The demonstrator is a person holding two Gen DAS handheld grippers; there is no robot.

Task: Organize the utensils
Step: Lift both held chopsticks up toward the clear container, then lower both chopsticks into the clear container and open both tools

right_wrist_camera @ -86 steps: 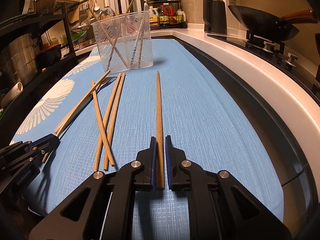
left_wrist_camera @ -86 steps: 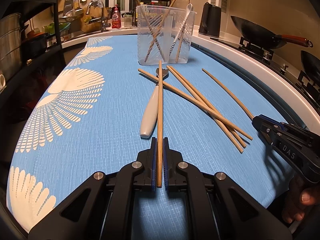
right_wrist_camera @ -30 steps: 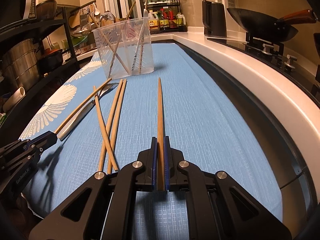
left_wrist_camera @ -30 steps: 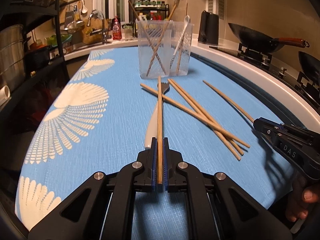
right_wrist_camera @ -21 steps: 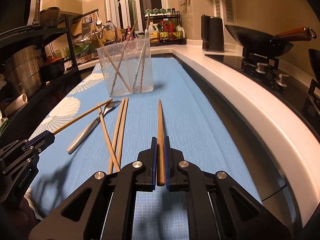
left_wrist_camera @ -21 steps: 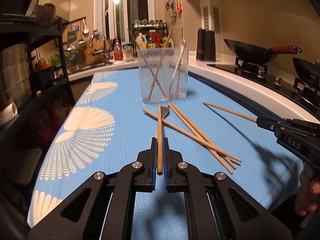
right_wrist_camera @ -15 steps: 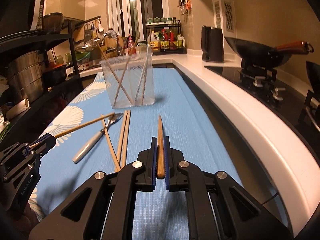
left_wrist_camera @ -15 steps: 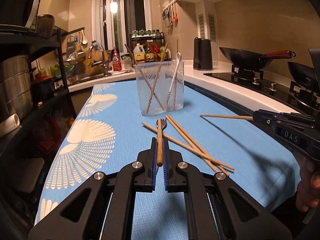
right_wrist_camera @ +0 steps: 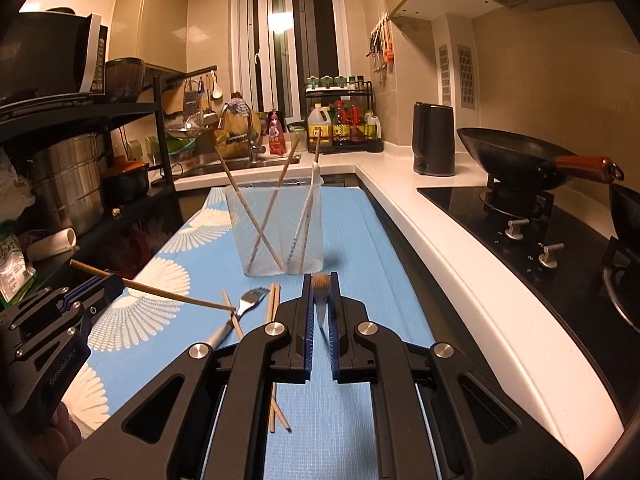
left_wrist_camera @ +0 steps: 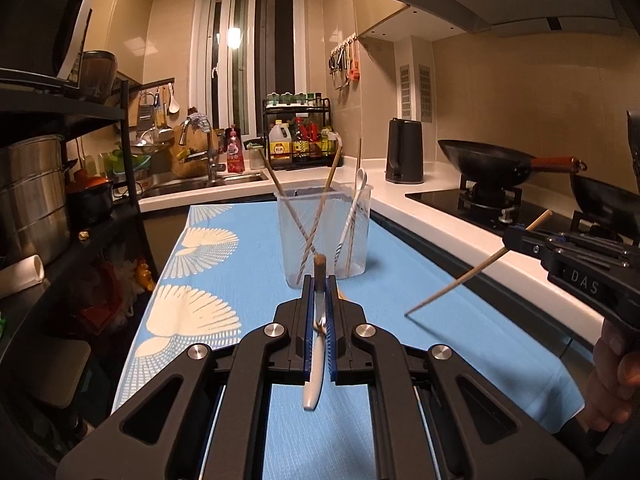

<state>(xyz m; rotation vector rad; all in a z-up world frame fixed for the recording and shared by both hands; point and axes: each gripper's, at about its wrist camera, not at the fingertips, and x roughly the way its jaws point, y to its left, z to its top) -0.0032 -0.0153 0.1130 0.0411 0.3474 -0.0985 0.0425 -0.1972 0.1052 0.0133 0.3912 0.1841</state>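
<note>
My left gripper [left_wrist_camera: 319, 279] is shut on a wooden chopstick [left_wrist_camera: 319, 261], held above the blue tablecloth [left_wrist_camera: 224, 280] and seen almost end-on. It points at the clear plastic container [left_wrist_camera: 356, 252], which holds several chopsticks and a white spoon. My right gripper [right_wrist_camera: 320, 279] is shut on a second chopstick [right_wrist_camera: 320, 282], also lifted. Each gripper shows in the other's view: the right gripper [left_wrist_camera: 512, 240] with its chopstick [left_wrist_camera: 460, 280] slanting down, and the left gripper [right_wrist_camera: 114, 282] with its chopstick [right_wrist_camera: 176, 298]. A white-handled fork [right_wrist_camera: 250, 300] and loose chopsticks [right_wrist_camera: 274, 304] lie on the cloth.
A white counter edge [right_wrist_camera: 460, 280] runs along the right, with a stove, black wok [right_wrist_camera: 516, 160] and kettle [right_wrist_camera: 434, 144] beyond it. A dark shelf with steel pots [left_wrist_camera: 32, 196] stands on the left. The sink and bottles are behind the container.
Both grippers have risen with their chopsticks, lifting them off the cloth, and now point more level towards the container. The fork and the other chopsticks stay on the cloth.
</note>
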